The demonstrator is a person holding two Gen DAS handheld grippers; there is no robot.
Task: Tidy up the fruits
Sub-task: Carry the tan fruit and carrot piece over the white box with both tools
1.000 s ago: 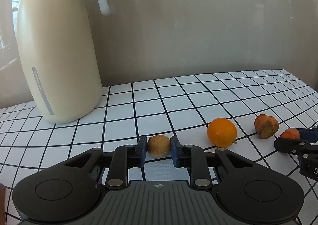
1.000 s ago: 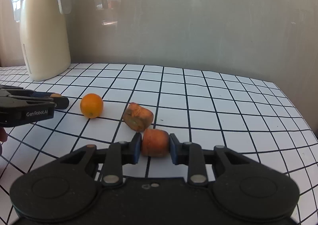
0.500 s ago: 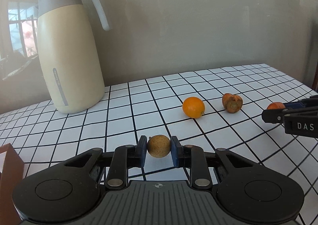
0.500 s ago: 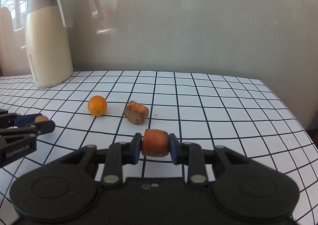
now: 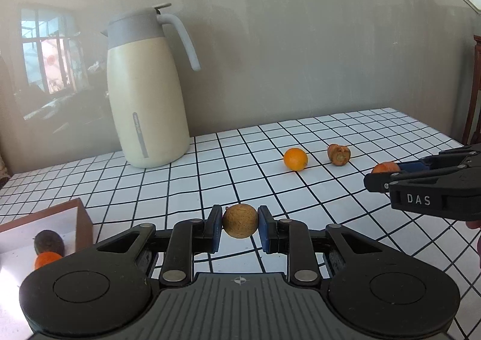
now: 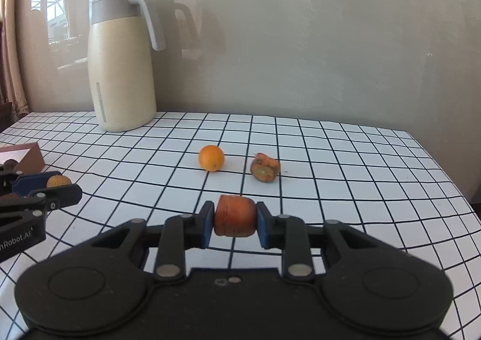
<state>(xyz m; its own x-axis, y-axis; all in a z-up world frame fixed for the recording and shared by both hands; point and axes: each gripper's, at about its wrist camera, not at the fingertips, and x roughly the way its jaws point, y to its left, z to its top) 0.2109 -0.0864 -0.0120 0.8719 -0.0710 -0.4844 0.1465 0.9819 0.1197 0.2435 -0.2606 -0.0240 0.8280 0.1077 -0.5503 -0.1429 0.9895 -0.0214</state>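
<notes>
Blue pads on my left gripper [image 5: 240,229] are pressed against both sides of a small round tan fruit [image 5: 240,221], which I hold above the white grid-patterned surface [image 5: 210,177]. My right gripper [image 6: 234,224] is clamped the same way on a stubby orange-red fruit piece [image 6: 234,216], its flat cut end facing up and slightly toward me, also lifted off the surface.

From the left wrist view I see the right gripper [image 5: 379,175] coming in from the right edge, with the orange-red piece [image 5: 385,167] showing at its tip. From the right wrist view the left gripper [image 6: 64,188] sits at the left edge with the tan fruit [image 6: 58,181] between its fingers.

Two fruits lie on the surface ahead of both grippers: a round orange [image 6: 211,158] and, just to its right and apart from it, a shrivelled brownish-orange fruit [image 6: 265,167] lying on its side. The same pair appears in the left view, the orange [image 5: 295,159] left of the shrivelled one [image 5: 339,154].

At my far left stands a brown-walled box [image 5: 82,221] with a pale floor. Inside it I make out a dark fruit [image 5: 48,244] and an orange one [image 5: 47,259] touching it in front.

Back near the wall stands a cream thermal jug [image 5: 147,90] with a grey lid and handle, upright.
</notes>
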